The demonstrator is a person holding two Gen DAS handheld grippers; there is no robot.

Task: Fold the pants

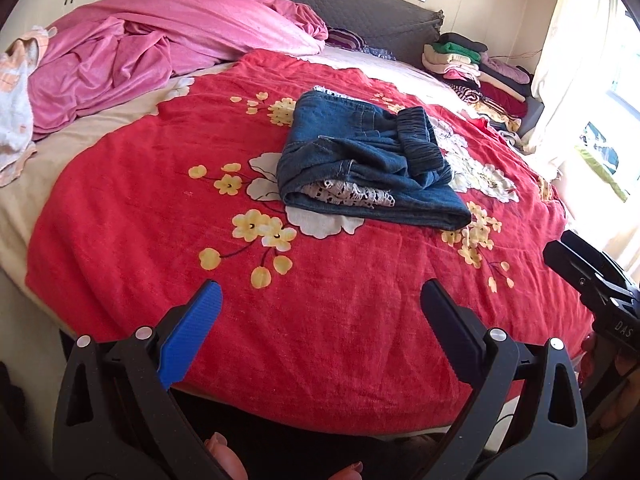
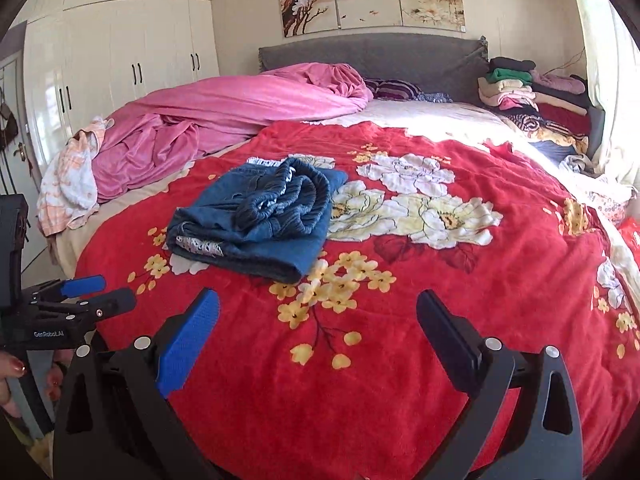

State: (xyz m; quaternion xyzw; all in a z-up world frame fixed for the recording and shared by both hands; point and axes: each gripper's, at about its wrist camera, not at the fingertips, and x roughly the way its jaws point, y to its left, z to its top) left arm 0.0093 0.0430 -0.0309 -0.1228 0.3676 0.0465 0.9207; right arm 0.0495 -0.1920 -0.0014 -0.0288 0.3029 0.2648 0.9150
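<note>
Pants (image 1: 368, 160): blue denim, lying in a folded bundle on the red floral blanket (image 1: 320, 320) that covers the near part of the bed. White lace trim shows at the bundle's near edge, and the elastic waistband (image 1: 420, 132) sits bunched on top toward the right side. The bundle rests left of the large white flower print in the right wrist view, well inside the blanket's borders.

Left claw (image 1: 320, 308): fingers spread wide, holding nothing, poised over the near edge of the blanket, well short of the pants. Right claw (image 2: 318, 316): likewise spread wide, nothing between the fingers, above the yellow flower print, apart from the pants. Each claw appears at the margin of the other's view, side by side at the foot of the bed.

No containers in view. A stack of folded clothes (image 2: 532, 92) stands at the far right corner against the grey headboard (image 2: 400, 60). A crumpled pink cover (image 1: 160, 52) occupies the far left of the bed, with a white and orange cloth (image 1: 16, 100) at its left end.

Open room: bare blanket lies on all sides of the pants, broadest between the bundle and the claws. A white wardrobe (image 2: 120, 40) stands beyond the left side; a curtain (image 1: 576, 40) hangs along the right.
</note>
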